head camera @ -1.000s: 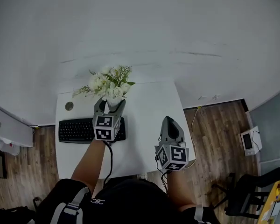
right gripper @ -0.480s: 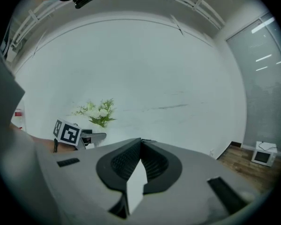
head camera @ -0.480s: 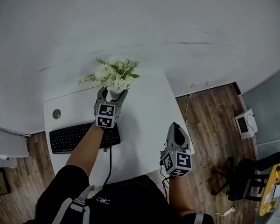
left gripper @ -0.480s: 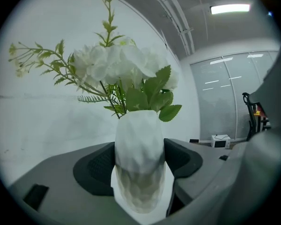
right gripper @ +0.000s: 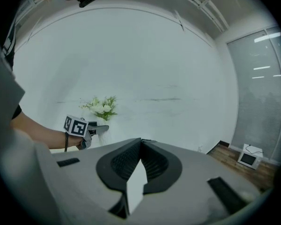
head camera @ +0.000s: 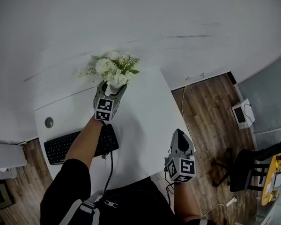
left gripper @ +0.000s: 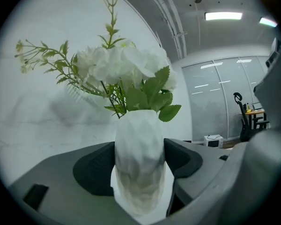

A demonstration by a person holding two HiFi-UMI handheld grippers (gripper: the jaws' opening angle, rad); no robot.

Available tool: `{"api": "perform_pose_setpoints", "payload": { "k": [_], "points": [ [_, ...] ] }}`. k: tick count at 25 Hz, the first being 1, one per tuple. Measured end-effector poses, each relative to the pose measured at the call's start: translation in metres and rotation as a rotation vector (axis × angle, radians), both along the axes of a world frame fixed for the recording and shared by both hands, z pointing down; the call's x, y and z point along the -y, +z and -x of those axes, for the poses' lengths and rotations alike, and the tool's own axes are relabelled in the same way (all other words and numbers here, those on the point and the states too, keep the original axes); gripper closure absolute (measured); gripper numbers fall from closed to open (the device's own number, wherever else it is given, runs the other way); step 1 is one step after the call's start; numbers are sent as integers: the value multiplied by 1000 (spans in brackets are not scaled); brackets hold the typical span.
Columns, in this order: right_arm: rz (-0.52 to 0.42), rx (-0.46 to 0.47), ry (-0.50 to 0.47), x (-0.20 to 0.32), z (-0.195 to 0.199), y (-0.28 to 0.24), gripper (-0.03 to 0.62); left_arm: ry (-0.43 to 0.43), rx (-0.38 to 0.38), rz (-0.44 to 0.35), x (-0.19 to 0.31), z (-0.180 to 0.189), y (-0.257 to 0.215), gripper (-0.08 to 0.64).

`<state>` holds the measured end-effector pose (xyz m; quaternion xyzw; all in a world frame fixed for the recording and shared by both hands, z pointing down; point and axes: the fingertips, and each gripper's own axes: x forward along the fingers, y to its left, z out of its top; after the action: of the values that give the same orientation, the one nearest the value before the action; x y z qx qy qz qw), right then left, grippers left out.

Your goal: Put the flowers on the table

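Observation:
A white faceted vase (left gripper: 139, 158) of white flowers (left gripper: 126, 64) with green leaves sits between my left gripper's (left gripper: 139, 165) jaws, and both dark pads press its sides. In the head view the flowers (head camera: 113, 68) stand upright near the wall, over the back of the white table (head camera: 140, 111), with my left gripper (head camera: 113, 88) shut on the vase below them. The vase's base is hidden, so contact with the table is unclear. My right gripper (head camera: 179, 134) hangs off the table's front right corner, jaws shut and empty (right gripper: 140, 144). Its view shows the flowers (right gripper: 101, 108) far off.
A black keyboard (head camera: 77, 144) lies on the table's left part, with a round cable hole (head camera: 48, 122) behind it. On the wooden floor to the right are a white cable (head camera: 182, 102), a small white device (head camera: 242, 114) and a black office chair (head camera: 253, 168).
My left gripper has carried the vase farther back toward the wall. The right gripper has dropped lower and to the right, beside the table's front corner.

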<state>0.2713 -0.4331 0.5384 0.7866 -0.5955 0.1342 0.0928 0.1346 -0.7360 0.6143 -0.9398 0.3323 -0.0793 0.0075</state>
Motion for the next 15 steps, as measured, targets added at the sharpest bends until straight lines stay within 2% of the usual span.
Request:
{"api": "perform_pose_setpoints", "payload": {
  "k": [5,11,15],
  "points": [
    [43,-14,12,-1,1,16,589,56,-20,7,10,-7,20,224],
    [70,27,30,-8,6,33,589,114,-71,4,13,-7,23,224],
    [73,41,34,-9,3,34,589,130,-59,-12,9,-11,23,221]
  ]
}}
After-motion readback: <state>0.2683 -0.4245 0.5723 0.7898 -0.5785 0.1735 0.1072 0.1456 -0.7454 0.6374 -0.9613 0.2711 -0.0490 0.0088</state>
